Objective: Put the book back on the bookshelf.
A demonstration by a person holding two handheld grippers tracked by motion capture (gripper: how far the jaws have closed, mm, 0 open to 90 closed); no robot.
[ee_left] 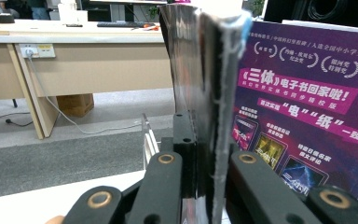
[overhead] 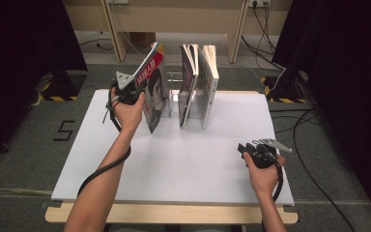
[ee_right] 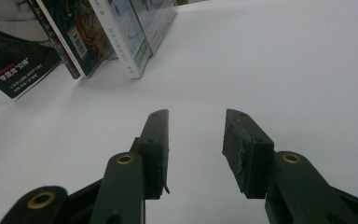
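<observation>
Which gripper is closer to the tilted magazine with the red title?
Left. The left gripper is clamped on the tilted red-titled magazine. The right gripper rests open on the white table, well away from it.

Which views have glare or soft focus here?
Left gripper view: glare streaks the glossy magazine clamped edge-on, whose near edge is soft. Right gripper view: the white table washes out, jaws sharp. High view: even light, dark curtains at the sides.
</observation>
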